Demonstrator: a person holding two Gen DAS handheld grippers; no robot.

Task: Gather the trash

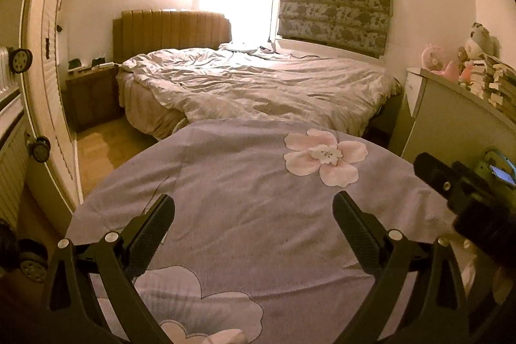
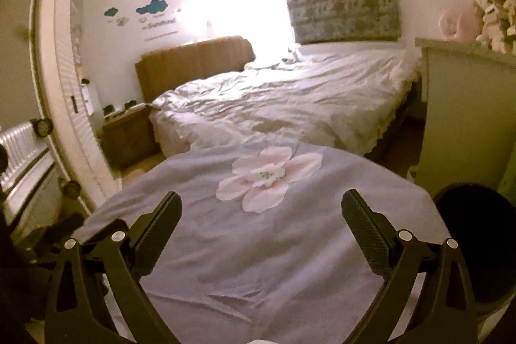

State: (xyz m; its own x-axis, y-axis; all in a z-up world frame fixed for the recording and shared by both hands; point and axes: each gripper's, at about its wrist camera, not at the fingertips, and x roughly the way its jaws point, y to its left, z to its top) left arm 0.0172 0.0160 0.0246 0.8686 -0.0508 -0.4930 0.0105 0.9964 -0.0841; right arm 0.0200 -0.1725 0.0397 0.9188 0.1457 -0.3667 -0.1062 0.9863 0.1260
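I find both my left gripper (image 1: 253,208) and right gripper (image 2: 261,207) spread empty above the floral cloth (image 1: 245,215); closing low risks snagging fabric.

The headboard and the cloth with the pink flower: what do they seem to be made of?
The headboard looks padded, in tan leather or an imitation, with a smooth finish: upright stitched channels run across it. The cloth looks like matte woven cotton, lilac, with soft creases; its pink flower seems printed, perhaps stitched on.
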